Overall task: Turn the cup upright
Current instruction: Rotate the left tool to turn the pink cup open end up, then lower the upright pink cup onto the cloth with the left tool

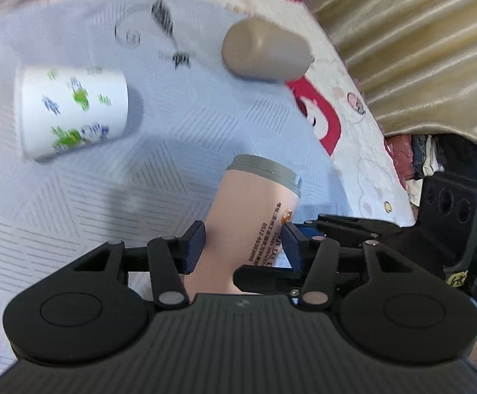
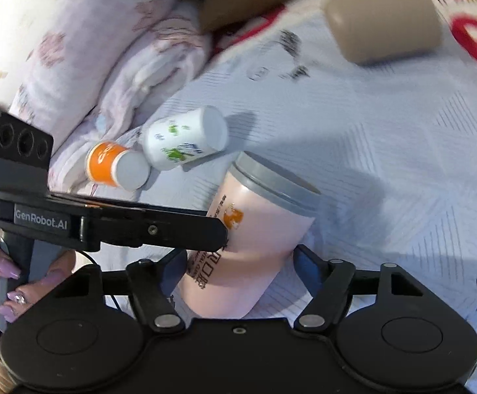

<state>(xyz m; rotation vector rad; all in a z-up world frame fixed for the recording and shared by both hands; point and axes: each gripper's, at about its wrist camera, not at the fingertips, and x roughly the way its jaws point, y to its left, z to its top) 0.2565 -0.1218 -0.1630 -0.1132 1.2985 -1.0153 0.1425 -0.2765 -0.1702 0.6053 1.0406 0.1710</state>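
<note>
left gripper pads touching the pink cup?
Touching. Left wrist view: both pads of the left gripper press against the pink cup, no gap.

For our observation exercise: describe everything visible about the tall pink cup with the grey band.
The tall pink cup with the grey band looks like smooth plastic, with dark printed text and a small orange logo on its side. It is tilted, grey-banded end away from the cameras, above the pale blue patterned mat. The left gripper and right gripper both bracket its body.
</note>
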